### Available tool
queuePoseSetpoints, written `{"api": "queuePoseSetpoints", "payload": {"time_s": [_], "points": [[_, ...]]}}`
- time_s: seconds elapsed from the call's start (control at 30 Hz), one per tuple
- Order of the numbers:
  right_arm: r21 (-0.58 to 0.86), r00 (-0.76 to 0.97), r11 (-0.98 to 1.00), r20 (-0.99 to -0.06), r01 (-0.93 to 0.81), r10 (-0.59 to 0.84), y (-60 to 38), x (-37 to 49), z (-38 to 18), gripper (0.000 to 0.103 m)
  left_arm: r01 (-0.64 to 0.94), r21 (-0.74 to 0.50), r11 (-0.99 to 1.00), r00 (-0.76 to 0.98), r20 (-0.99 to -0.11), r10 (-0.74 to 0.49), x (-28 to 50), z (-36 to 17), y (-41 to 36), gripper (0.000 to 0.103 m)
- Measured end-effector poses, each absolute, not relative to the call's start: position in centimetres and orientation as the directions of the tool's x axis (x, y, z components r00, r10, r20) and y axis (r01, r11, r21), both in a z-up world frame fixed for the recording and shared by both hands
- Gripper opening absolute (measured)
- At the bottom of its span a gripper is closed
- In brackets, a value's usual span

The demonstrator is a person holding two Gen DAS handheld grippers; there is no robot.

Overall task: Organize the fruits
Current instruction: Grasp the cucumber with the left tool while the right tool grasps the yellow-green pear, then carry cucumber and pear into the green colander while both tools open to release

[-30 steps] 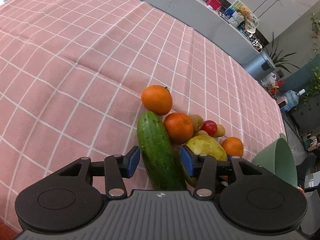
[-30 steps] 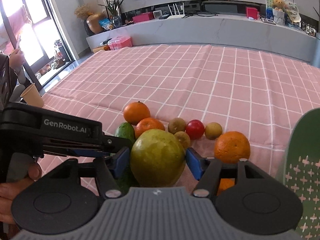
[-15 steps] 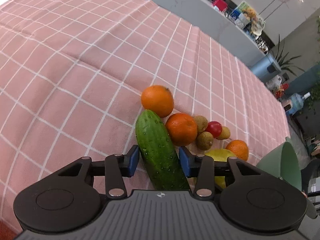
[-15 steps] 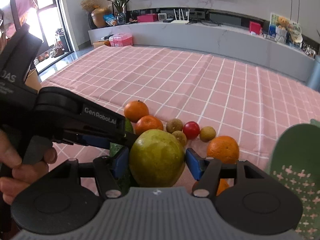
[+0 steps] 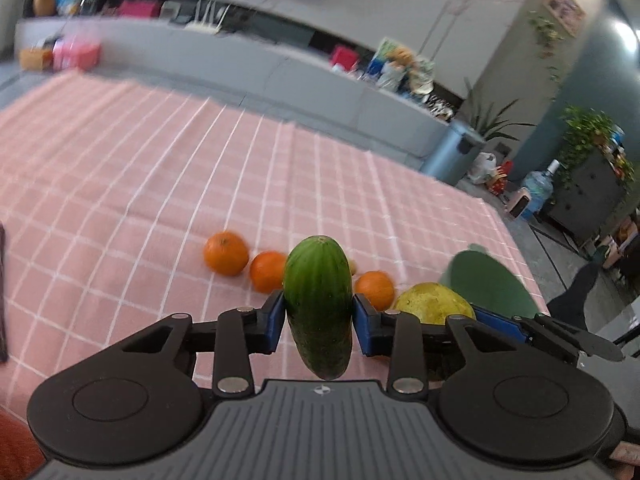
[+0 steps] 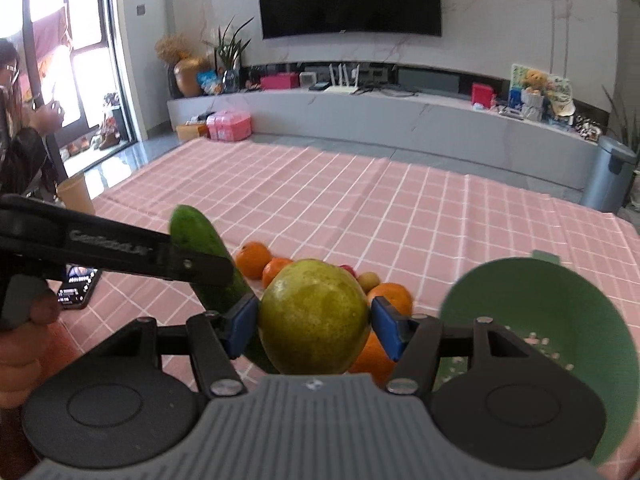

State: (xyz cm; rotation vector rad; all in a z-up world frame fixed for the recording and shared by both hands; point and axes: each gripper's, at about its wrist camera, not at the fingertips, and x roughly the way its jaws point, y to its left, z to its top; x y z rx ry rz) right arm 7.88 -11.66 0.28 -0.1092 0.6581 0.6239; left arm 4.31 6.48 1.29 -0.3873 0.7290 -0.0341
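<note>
The left tongs (image 5: 319, 316) were clamped mid-length on the cucumber (image 5: 319, 300) — firm, probably slick — while the right tongs (image 6: 313, 322) gripped the heavier-looking round pear (image 6: 313, 316) across its widest part.

Bright daylight, window (image 6: 84, 76) glare, left view motion-blurred, fisheye-bent edges

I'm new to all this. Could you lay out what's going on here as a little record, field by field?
Left gripper: shut on the cucumber, held off the cloth
Right gripper: shut on the yellow-green fruit
Still on the cloth: oranges and some small fruits
Container: green bowl, to the right
Surface: pink checked tablecloth
</note>
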Motion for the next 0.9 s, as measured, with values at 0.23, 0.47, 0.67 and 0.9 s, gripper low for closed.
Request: {"api": "queuePoseSetpoints", "payload": {"time_s": [0.23,0.47,0.67,0.9], "points": [[0.072,0.675,0.834,-0.553,-0.547,0.489,-15.5,7.0,3.2,0.059,0.018,-0.364,0.931,0.792,-0.563,-0.235,4.0,5.9,3.5,0.040],[0.037,0.691,0.868,-0.589,-0.495,0.419,-20.2,9.1,4.1,0.059,0.158,-0.361,0.919,0.771,-0.536,-0.343,7.2,7.6,-1.1,0.041],[-0.043,0.666,0.878,-0.669,-0.476,0.329,-22.5,11.6,2.1,0.059,0.207,-0.335,0.919,0.700,-0.606,-0.378,11.3,5.0,-4.8,0.040],[-0.112,0.579,0.849,-0.776,-0.517,0.250,-23.8,14.2,-1.2,0.059,0.264,-0.303,0.916,0.569,-0.717,-0.402,14.0,1.3,-7.7,0.040]]}}
